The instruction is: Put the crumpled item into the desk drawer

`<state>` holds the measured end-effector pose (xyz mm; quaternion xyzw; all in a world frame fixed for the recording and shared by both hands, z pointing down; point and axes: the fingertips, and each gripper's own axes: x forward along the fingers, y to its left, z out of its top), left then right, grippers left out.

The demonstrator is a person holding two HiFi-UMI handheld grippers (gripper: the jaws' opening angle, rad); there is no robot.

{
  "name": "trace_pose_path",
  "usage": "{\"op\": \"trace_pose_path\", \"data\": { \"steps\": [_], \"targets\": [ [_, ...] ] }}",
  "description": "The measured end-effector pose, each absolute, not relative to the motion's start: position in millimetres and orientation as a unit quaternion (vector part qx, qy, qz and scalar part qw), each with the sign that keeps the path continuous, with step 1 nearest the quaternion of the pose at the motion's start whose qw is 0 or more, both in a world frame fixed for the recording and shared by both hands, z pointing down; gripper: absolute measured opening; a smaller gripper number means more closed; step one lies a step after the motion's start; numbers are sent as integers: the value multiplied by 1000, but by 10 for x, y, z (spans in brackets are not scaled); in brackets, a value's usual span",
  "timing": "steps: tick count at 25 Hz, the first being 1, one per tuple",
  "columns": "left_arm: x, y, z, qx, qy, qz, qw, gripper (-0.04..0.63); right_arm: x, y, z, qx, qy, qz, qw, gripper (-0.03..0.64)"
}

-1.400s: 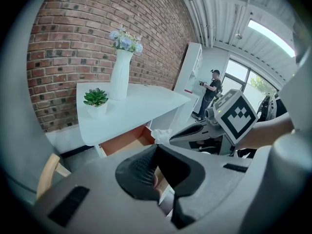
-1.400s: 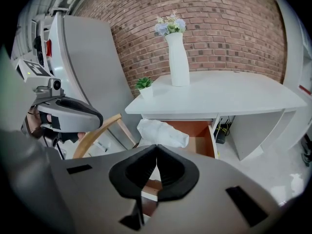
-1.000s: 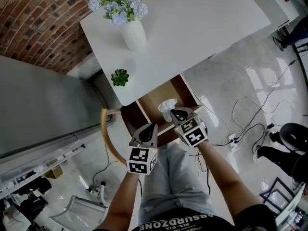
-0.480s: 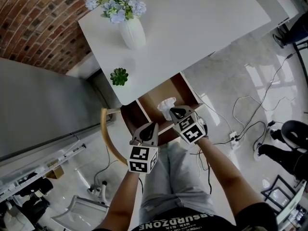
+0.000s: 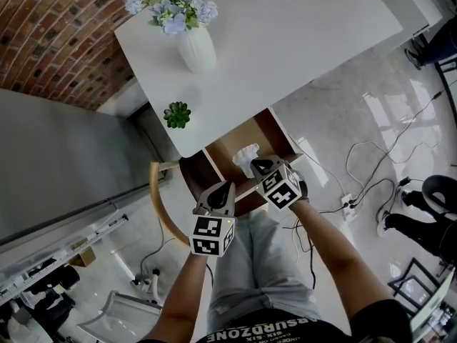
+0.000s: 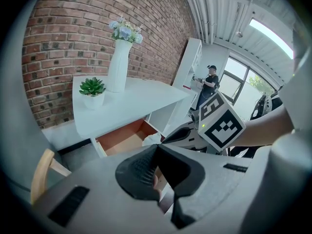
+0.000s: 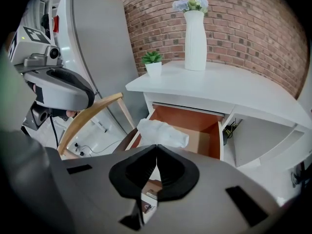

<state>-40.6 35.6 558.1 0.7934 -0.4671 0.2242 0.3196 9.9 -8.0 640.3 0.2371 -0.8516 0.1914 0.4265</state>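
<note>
A crumpled white item (image 5: 247, 153) hangs over the open desk drawer (image 5: 216, 166), whose inside is brown wood. My right gripper (image 5: 259, 165) is shut on the item's near end. In the right gripper view the crumpled item (image 7: 163, 132) sticks out past the right gripper (image 7: 156, 148), above the drawer (image 7: 197, 125). My left gripper (image 5: 227, 187) is shut with nothing in it, just left of the right one and nearer to me than the drawer front. From the left gripper (image 6: 156, 148) view, the drawer (image 6: 122, 139) and the white item (image 6: 153, 139) lie ahead.
A white desk (image 5: 285, 27) carries a white vase (image 5: 198, 50) with pale flowers and a small green potted plant (image 5: 177, 114). A wooden chair back (image 5: 160, 200) curves to the left of the drawer. Cables (image 5: 371, 170) lie on the glossy floor at right.
The right gripper with the crumpled item has shifted slightly left and forward over the drawer. The left gripper has stayed where it was.
</note>
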Motion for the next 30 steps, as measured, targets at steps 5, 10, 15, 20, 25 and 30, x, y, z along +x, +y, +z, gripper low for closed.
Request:
{"op": "trace_pose_path", "data": {
  "steps": [5,10,15,20,25,30],
  "targets": [
    [-424,351,5627,792,-465,226,324,-3,79,-90,6471,229,-850,183,438,0],
    [-428,340,5646,793,-462,227,325,-3,64,-74,6537,218,-849,175,449,0],
    [-444,331,5666,794,-459,227,326,-3,51,-48,6622,211,-845,173,460,0],
    [-460,315,5684,795,-456,230,327,-3,42,-46,6697,205,-842,172,469,0],
    [-472,297,5699,796,-454,232,327,-3,25,-41,6762,196,-840,167,478,0],
    [-496,264,5722,795,-453,233,329,-3,5,-42,6830,187,-836,164,488,0]
  ]
}}
